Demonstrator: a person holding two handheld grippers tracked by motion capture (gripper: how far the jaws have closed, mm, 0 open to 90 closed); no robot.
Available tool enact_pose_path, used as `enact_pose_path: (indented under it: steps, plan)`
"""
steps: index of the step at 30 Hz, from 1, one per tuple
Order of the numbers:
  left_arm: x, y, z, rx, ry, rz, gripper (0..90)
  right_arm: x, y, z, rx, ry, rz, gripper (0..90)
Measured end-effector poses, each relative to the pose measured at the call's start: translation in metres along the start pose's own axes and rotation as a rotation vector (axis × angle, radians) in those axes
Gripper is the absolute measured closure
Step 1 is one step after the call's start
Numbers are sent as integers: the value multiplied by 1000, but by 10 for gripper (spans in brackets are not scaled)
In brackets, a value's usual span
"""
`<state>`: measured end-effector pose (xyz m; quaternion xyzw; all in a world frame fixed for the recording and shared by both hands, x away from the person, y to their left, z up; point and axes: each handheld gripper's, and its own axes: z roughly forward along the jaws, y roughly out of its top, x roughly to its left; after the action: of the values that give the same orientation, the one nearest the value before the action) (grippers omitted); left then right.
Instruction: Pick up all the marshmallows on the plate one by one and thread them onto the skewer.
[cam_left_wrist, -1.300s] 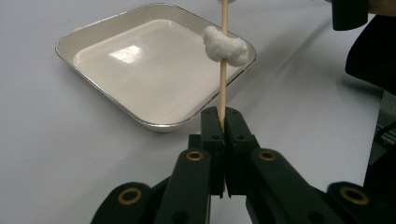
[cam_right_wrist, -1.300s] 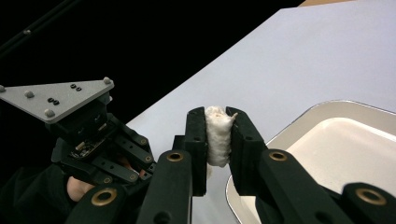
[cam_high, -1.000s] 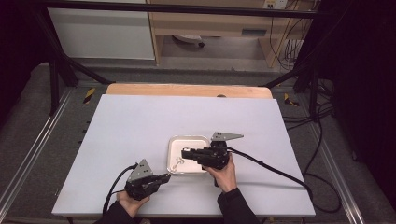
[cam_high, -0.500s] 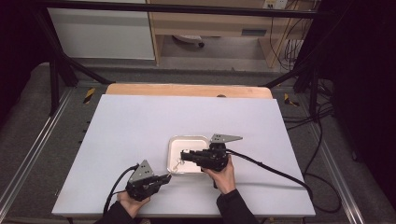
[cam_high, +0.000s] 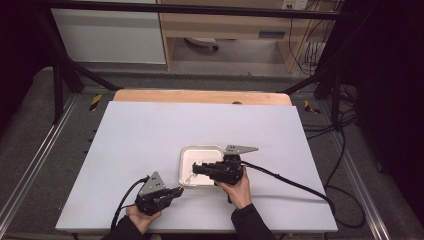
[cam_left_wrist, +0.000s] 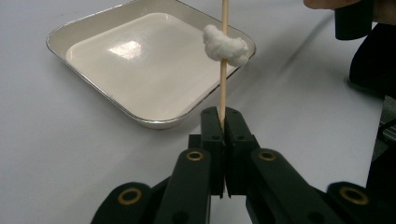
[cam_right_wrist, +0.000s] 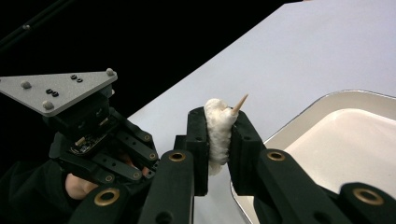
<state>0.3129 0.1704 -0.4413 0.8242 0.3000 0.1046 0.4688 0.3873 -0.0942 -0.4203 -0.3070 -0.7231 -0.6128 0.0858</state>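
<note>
My left gripper (cam_left_wrist: 223, 116) is shut on the lower end of a thin wooden skewer (cam_left_wrist: 224, 74), which stands up from its jaws. A white cotton wad (cam_left_wrist: 225, 45) is threaded on the skewer partway up. My right gripper (cam_right_wrist: 218, 116) is shut on another white cotton wad (cam_right_wrist: 217, 135), and the pointed skewer tip (cam_right_wrist: 240, 102) pokes out through it. In the high view the left gripper (cam_high: 178, 190) sits near the table's front edge. The right gripper (cam_high: 196, 168) is over the white tray (cam_high: 202, 148), with the skewer slanting between them.
The shallow white tray (cam_left_wrist: 58, 41) lies on the white table (cam_high: 150, 135) and looks bare inside. Black cables (cam_high: 290, 182) trail from both grippers toward the front and right. A wooden board (cam_high: 200, 96) borders the table's far edge.
</note>
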Motion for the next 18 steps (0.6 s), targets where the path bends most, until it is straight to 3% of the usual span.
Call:
enact_pose_path:
  steps: [15, 18]
  plan:
    - [-1, 0, 2, -1, 5, -1, 886, -1, -3, 3, 1, 3, 17, 807]
    - [0, 0, 3, -9, -1, -7, 885, -2, -3, 3, 13, -12, 11, 773]
